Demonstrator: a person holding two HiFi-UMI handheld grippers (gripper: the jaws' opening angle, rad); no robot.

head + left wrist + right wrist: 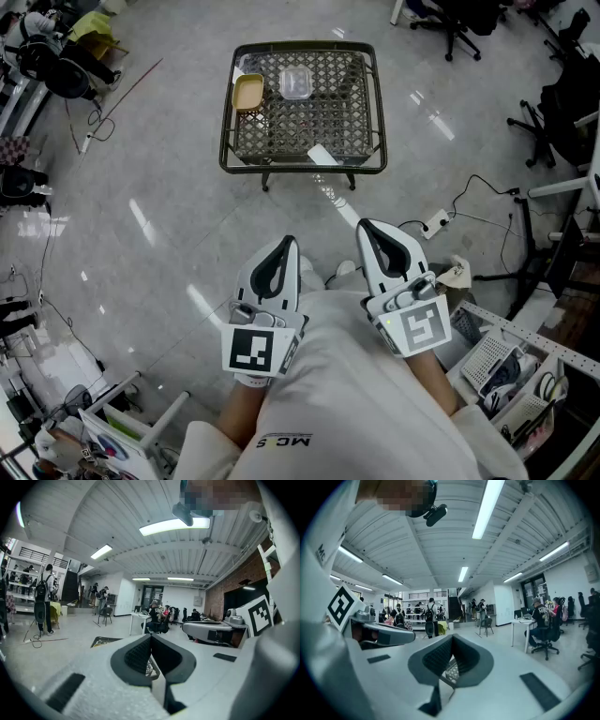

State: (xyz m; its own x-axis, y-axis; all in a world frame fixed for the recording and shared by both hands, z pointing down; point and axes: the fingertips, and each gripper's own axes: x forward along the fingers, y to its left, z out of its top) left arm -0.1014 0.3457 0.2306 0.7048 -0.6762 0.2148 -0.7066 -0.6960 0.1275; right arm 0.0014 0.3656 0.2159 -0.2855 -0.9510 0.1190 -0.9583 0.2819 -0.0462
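**Both grippers shut and empty, held well short of the mesh table**

The left gripper and right gripper sit side by side close to the person's body. They point at the dark wire-mesh table, which stands well apart from them on the grey floor. This looks like a ready stance before any reach. In each gripper view the 2 jaws meet at their tips, on the left and on the right, with nothing between them.

3 things lie on the mesh. A tan square dish sits at the far left corner, with a clear plastic box just beside it. A white flat piece rests tilted at the near rim, nearest to the grippers and probably the easiest to take first.

Whether the dish or the box holds anything is too small to tell, and so is what the white piece is. From the gripper views only a sliver of mesh shows through the hollow behind the tips. The marker cubes cover the person's hands.
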